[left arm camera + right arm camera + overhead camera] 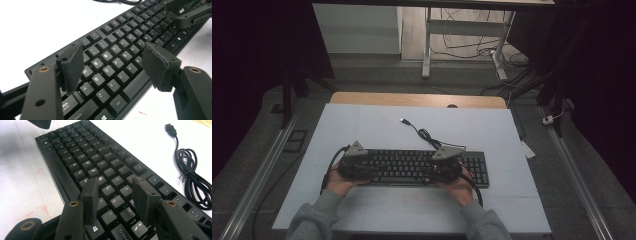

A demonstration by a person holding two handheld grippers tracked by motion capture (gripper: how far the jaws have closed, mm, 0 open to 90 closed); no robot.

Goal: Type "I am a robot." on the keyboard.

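High view: a black keyboard (pixel 422 167) lies flat on the pale sheet covering the counter (pixel 362 125), near its front edge, long side facing the person. Over the keyboard's left end sits the left gripper (pixel 362 169), over its right part the right gripper (pixel 443 170); each carries a grey three-cornered plate and is held by a hand in a grey sleeve. Behind the keyboard its thin black cable (pixel 424 135) runs in a loose coil to a small flat plug.

Left gripper view shows matte, square keycaps with white legends, and rough foam-like pads (pixel 72 66) on the gripper, the right pad's edge frayed. The jaws stand spread above the letter keys with nothing between them. Right gripper view shows the right gripper (pixel 115 202) likewise spread over the keys, clasping nothing; the bundled cable (pixel 192 177) lies beyond the keyboard's function-key row.

From above, the grippers and hands cover the keyboard's front edge, and the dim light blurs the key legends. Both sleeves are cut off by the bottom edge.
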